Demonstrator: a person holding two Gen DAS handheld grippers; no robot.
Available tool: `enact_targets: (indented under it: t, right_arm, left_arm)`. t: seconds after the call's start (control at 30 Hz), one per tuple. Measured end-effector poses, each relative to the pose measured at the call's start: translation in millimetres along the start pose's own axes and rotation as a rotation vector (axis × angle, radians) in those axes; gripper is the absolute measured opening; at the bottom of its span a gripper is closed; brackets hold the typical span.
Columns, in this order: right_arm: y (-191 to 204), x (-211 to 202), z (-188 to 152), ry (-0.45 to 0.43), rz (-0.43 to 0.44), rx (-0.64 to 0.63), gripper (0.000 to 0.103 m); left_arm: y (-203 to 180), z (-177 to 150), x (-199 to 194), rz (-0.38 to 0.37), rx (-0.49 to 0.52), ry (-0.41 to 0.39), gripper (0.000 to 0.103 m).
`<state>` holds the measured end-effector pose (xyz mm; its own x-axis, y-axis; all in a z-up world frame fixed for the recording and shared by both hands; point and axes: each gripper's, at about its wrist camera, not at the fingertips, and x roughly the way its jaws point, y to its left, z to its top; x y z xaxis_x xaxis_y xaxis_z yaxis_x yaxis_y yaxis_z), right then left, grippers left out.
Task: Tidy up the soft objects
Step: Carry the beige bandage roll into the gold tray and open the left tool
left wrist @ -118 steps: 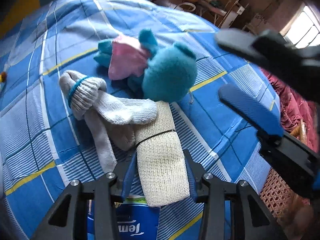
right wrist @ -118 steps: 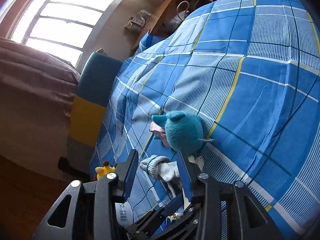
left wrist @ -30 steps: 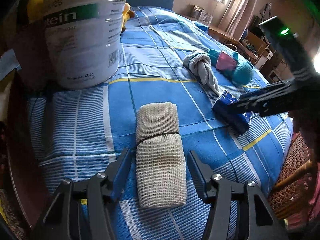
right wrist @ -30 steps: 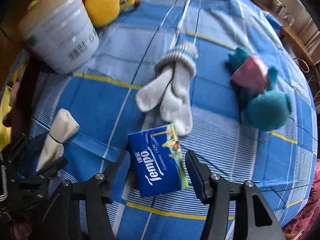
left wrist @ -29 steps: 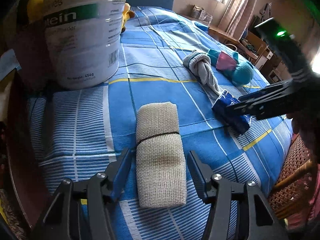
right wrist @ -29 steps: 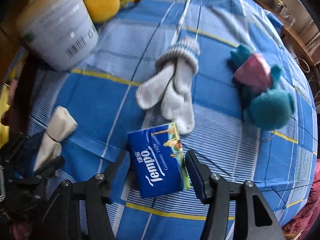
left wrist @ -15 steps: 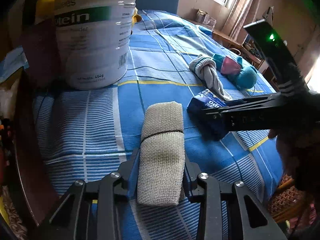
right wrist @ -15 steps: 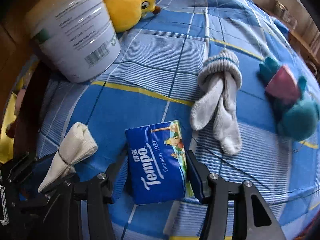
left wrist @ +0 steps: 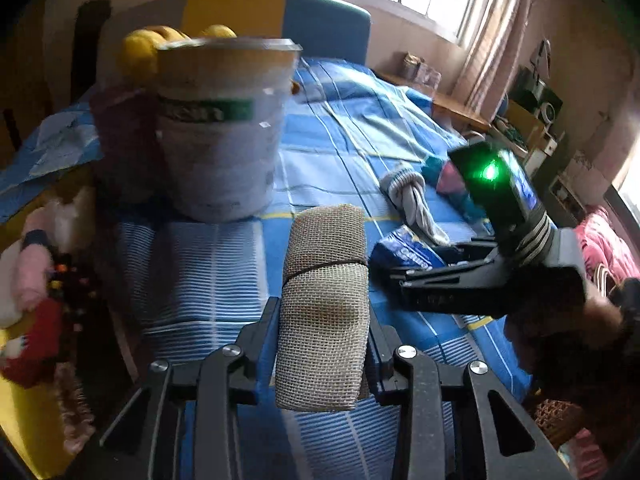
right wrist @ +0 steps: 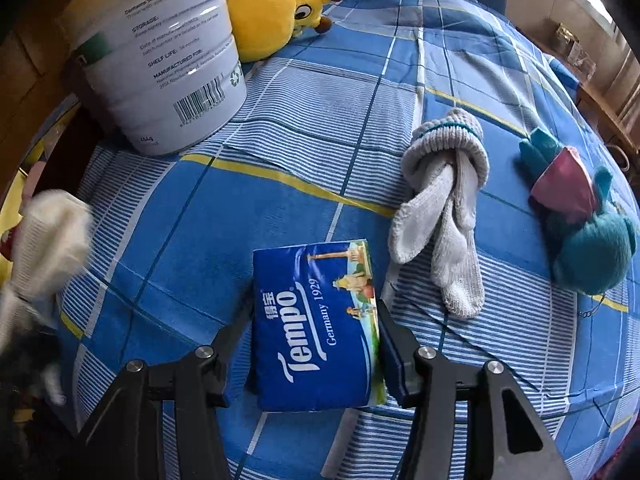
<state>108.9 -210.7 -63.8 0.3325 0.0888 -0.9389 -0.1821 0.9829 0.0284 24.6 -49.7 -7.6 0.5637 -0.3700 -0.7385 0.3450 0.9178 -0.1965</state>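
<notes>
left gripper (left wrist: 322,344): clamped on beige mesh bandage roll (left wrist: 324,300), banded by black elastic, held above bed (left wrist: 192,272) edge.
right gripper (right wrist: 316,344): closed on blue Tempo tissue pack (right wrist: 316,324), near bed's edge.

Left tool (left wrist: 322,344): black plastic frame, blue-lined fingers (left wrist: 267,332), silver round screws at the joints. Right tool (right wrist: 316,344): identical black frame, blue pads, silver screws; its rear housing carries a glowing green light and ribbed grey bands above the bare-skinned hand (left wrist: 560,328).
</notes>
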Motion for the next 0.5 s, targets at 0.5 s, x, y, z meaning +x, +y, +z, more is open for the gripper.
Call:
enact_targets:
  t: [0.5]
  right_arm:
    - [21.4, -3.2, -12.5, -0.025, -0.023, -0.033, 0.054]
  left_arm:
    - [127.2, 9.5, -103.2, 0.356, -0.270, -0.148, 0.038]
